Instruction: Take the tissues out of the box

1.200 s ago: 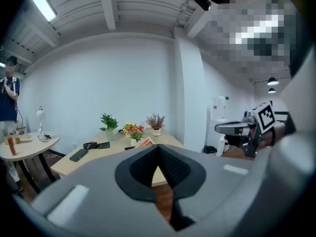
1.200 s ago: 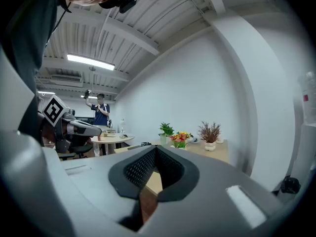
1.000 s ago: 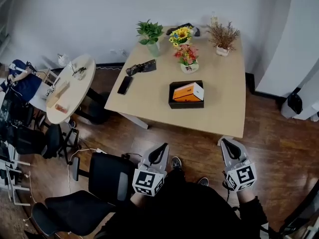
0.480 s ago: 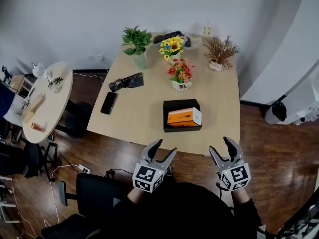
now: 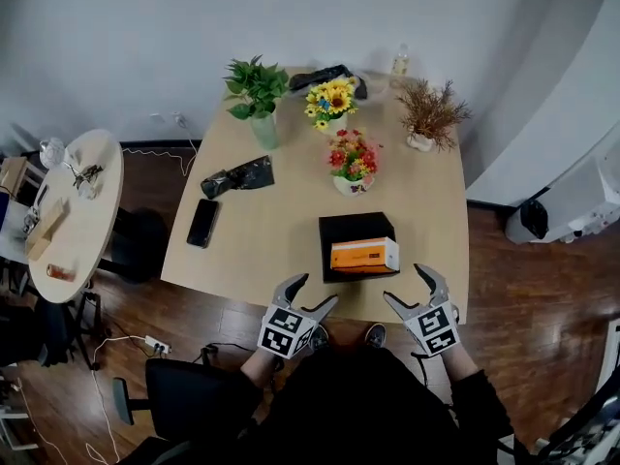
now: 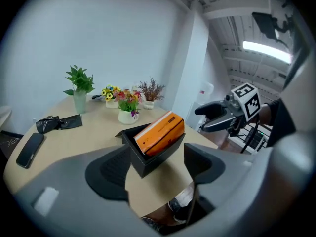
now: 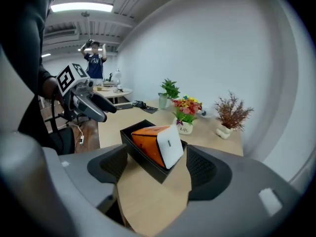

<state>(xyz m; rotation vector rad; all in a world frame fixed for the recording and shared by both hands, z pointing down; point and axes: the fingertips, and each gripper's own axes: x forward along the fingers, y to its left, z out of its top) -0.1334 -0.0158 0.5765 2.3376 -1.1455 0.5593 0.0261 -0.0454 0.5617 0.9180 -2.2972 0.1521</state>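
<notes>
Tissue pack (image 5: 363, 256): tilted in black box (image 5: 341, 229), just ahead, between my grippers.
Left gripper (image 5: 317, 291): jaws opening wide, empty.
Right gripper (image 5: 405, 284): jaws opening, empty.
Change: box now nearer; jaws were together.

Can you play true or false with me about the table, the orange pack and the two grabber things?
1. The orange pack lies in the black box. True.
2. The left gripper holds the pack. False: its fingers are opening, with nothing between them.
3. A phone lies on the table. True.
4. The right gripper is shut on the box. False: its fingers are opening, empty, not touching the box.
</notes>
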